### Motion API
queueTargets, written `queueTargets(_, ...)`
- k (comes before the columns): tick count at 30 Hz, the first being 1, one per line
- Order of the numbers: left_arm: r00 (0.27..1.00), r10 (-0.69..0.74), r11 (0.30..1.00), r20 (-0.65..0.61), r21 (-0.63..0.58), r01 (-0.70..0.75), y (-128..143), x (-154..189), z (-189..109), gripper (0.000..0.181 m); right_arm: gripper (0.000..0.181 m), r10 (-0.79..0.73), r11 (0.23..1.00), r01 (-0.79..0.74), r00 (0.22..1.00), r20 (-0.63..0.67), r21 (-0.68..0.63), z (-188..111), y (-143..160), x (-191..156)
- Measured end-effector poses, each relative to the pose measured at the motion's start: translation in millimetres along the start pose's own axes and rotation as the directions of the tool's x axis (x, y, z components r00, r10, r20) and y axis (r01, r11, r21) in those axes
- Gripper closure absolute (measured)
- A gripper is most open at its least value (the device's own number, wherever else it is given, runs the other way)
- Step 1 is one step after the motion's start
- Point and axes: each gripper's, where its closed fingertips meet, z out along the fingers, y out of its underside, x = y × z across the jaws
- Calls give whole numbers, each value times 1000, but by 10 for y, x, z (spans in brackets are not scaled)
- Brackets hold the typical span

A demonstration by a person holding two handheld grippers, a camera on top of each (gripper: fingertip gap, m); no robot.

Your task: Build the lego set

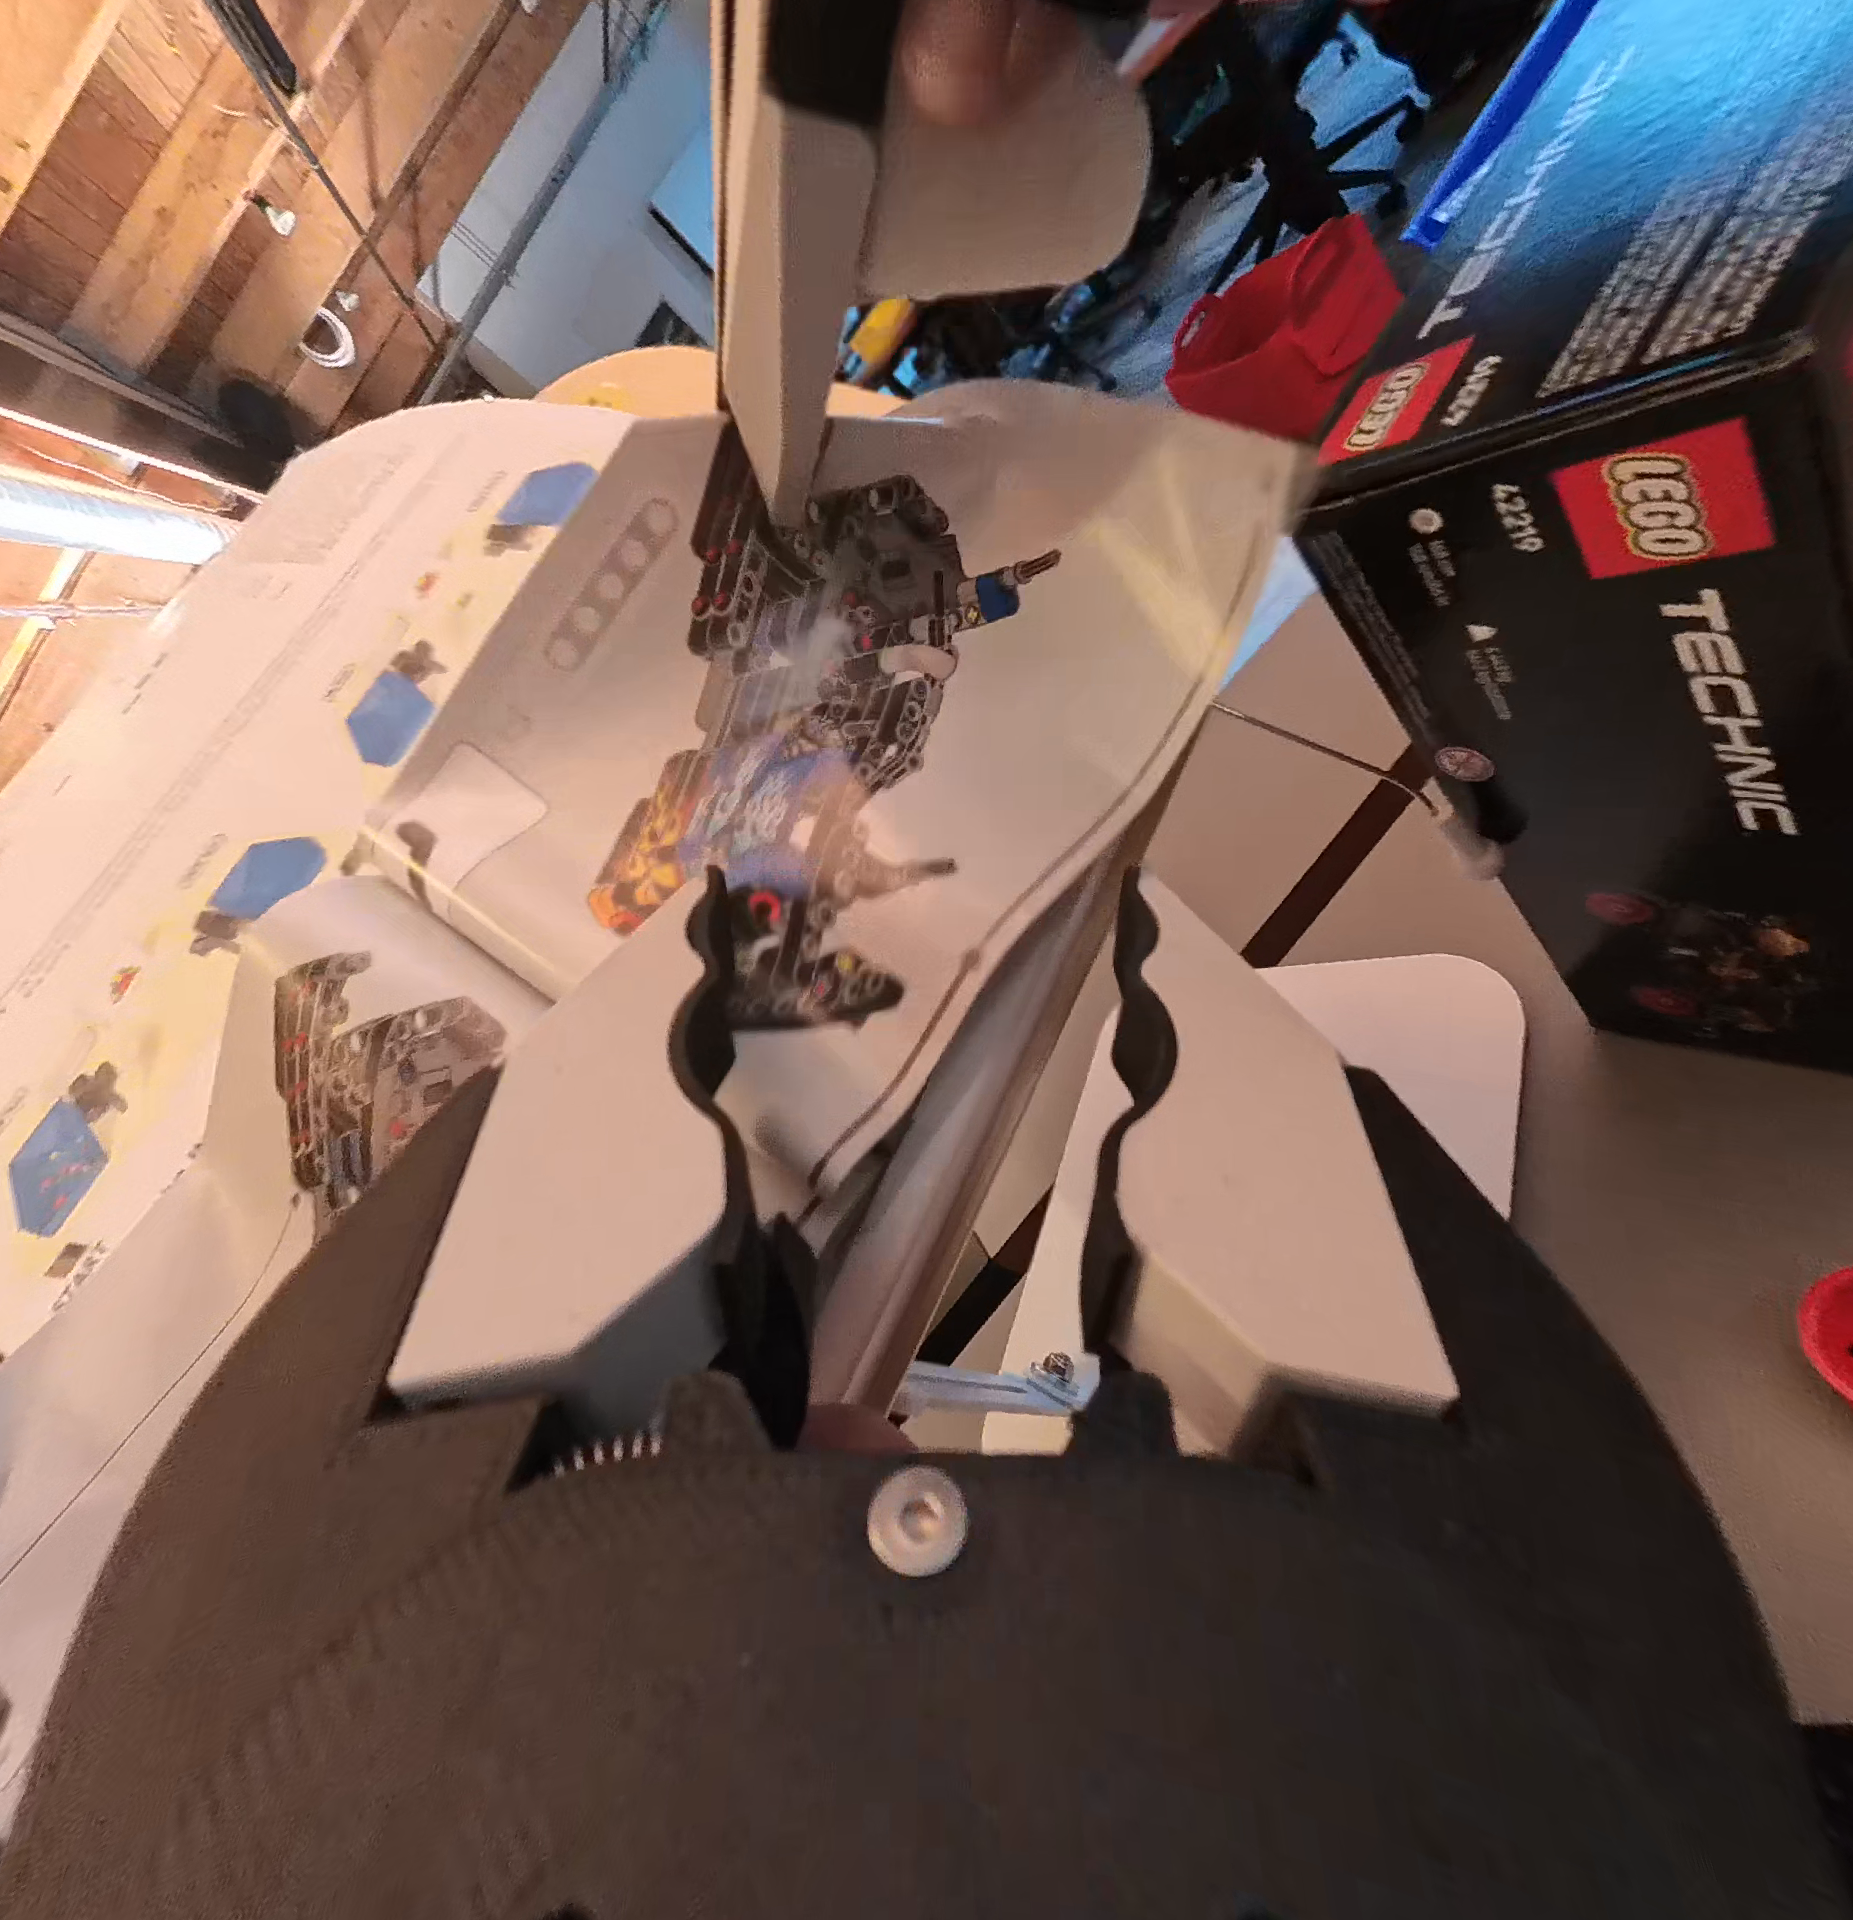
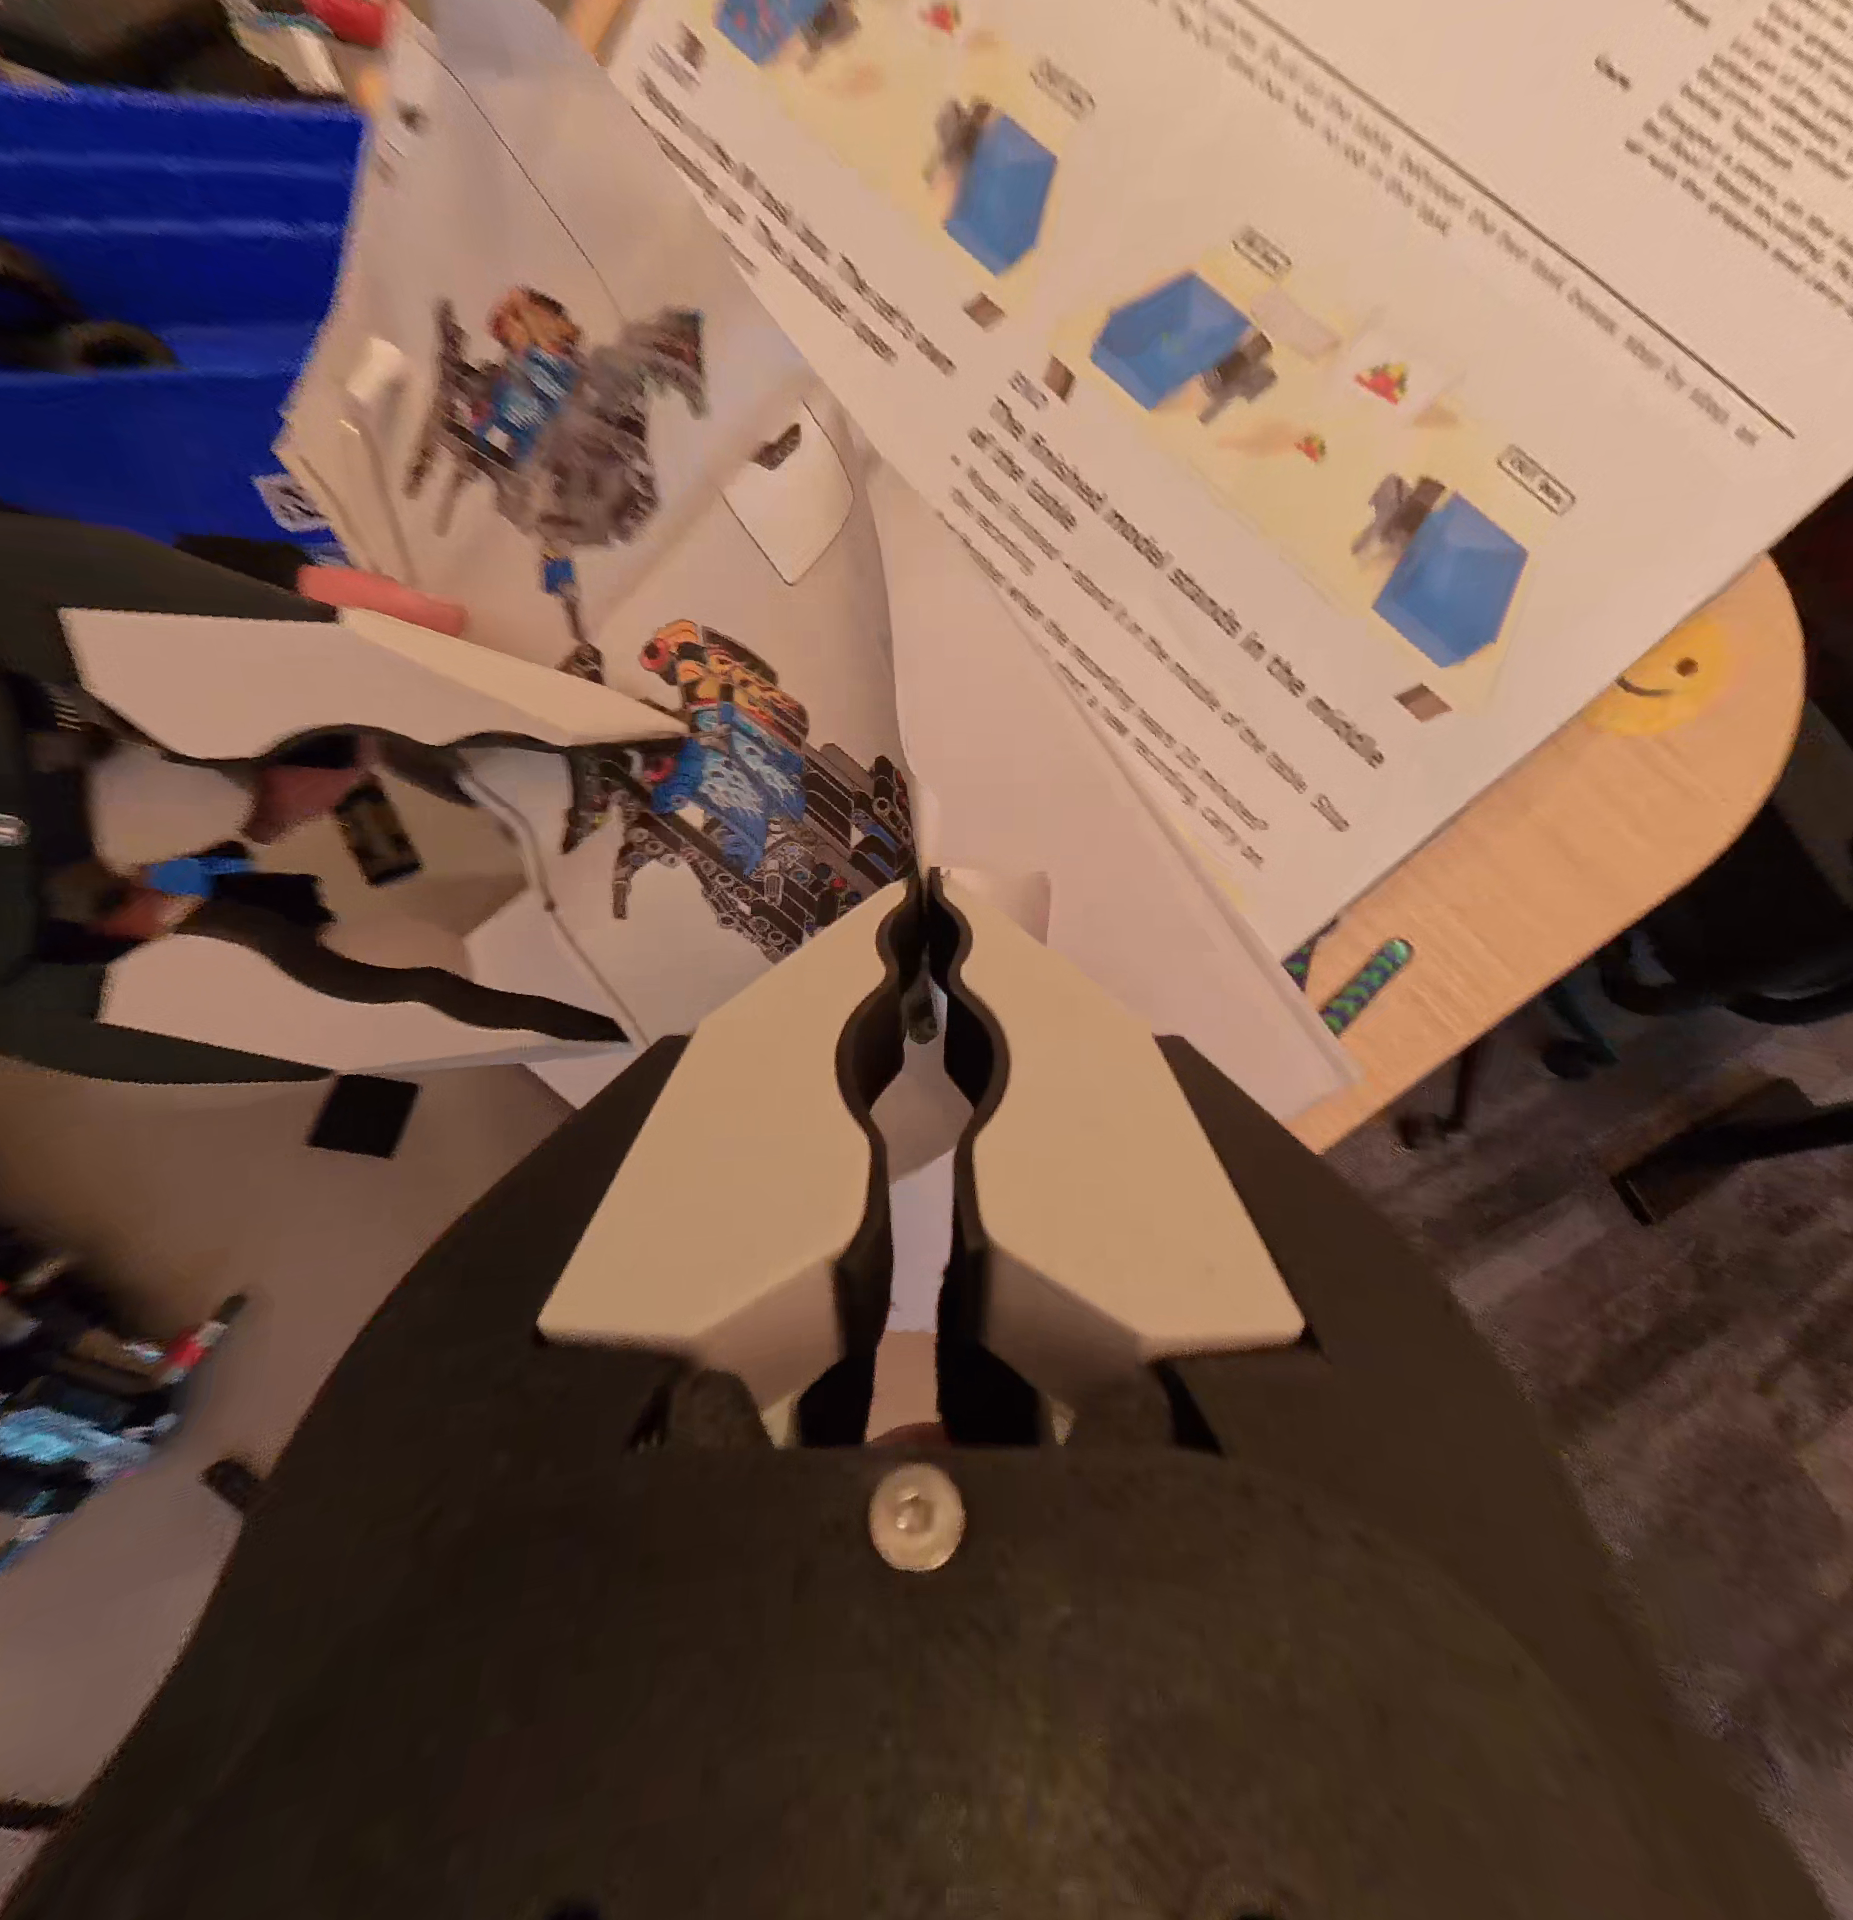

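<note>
The instruction booklet (image 1: 1047,644) is held up off the table, its open pages printed with pictures of the black and blue model. My left gripper (image 1: 922,925) is open, with the lower edge of a lifted page passing between its fingers. My right gripper (image 2: 927,894) is shut on the booklet page (image 2: 756,831). In the left wrist view it reaches in from the top and pinches the page (image 1: 787,488). In the right wrist view the left gripper (image 2: 652,873) shows at the left, jaws apart at the booklet's edge.
A black set box (image 1: 1628,675) stands at the right on the white table (image 1: 1680,1195), with a red round part (image 1: 1847,1340) near it. A printed sheet with blue cubes (image 2: 1317,312) lies behind the booklet. A blue bin (image 2: 153,312) and loose parts (image 2: 60,1434) are at the left. Some 8 cm of space lies between my two pairs of fingers.
</note>
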Motion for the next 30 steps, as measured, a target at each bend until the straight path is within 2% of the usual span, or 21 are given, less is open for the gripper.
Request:
queueTargets(6, 993, -13, 999, 118, 44, 8, -44, -207, -118, 102, 181, 68, 993, -86, 979, 191, 87, -91, -311, -354)
queueTargets(9, 986, 1, 997, 166, 77, -14, -82, -269, -209, 104, 181, 97, 979, -142, 954, 284, 143, -161, -516, -539)
queueTargets(10, 986, -10, 995, 166, 98, -7, -104, -272, -244, 111, 177, 97, 975, -151, 948, 302, 161, -184, -586, -593)
queueTargets(13, 982, -35, 986, 184, 164, 5, -151, -308, -373, 146, 154, 86, 961, -172, 929, 360, 215, -254, -808, -758)
queueTargets(16, 983, -141, 966, 117, 236, 110, -155, -316, -464, 163, 141, 63, 950, -167, 929, 364, 263, -320, -953, -831)
queueTargets(18, 971, -237, 933, 23, 284, 221, -166, -315, -520, 165, 137, 72, 945, -175, 934, 349, 275, -328, -965, -813)
queueTargets(20, 939, -317, 897, -131, 280, 342, -140, -243, -519, 168, 136, 88, 945, -178, 946, 312, 275, -278, -899, -757)
queueTargets(22, 901, -371, 850, -224, 309, 427, -138, -261, -568, 171, 134, 130, 934, -217, 947, 294, 284, -233, -814, -673)
queueTargets(24, 863, -399, 833, -309, 272, 482, -66, -230, -561, 171, 128, 190, 915, -282, 932, 309, 289, -225, -727, -594)
queueTargets(26, 822, -437, 784, -366, 293, 548, -72, -283, -614, 172, 128, 234, 902, -316, 930, 282, 293, -219, -623, -474)
queueTargets(28, 794, -448, 771, -411, 271, 576, -31, -272, -621, 172, 129, 255, 909, -313, 939, 229, 275, -180, -483, -360)
queueTargets(30, 735, -481, 728, -478, 250, 638, -11, -280, -648, 181, 130, 281, 904, -336, 933, 226, 263, -152, -385, -311)
